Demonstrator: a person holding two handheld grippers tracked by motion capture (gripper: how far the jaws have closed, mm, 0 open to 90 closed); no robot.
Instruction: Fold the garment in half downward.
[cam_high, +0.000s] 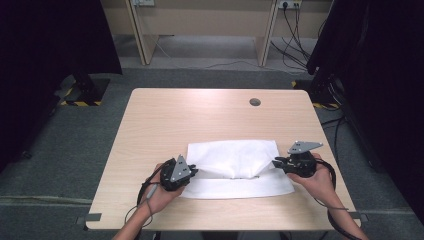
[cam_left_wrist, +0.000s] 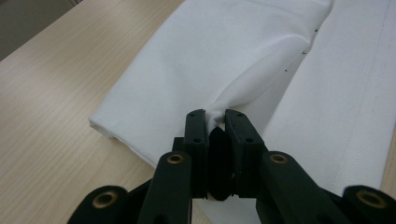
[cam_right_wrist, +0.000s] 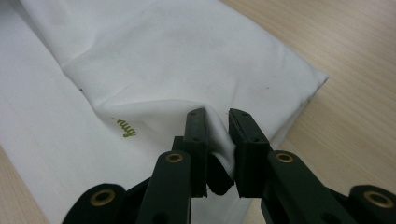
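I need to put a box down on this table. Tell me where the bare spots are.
Free: the whole far half of the table, between the white cloth and the far edge, apart from a small round grommet. Also the left strip beside the left gripper. Crowded: the near middle, where the cloth lies pinched by both grippers, including the right gripper.
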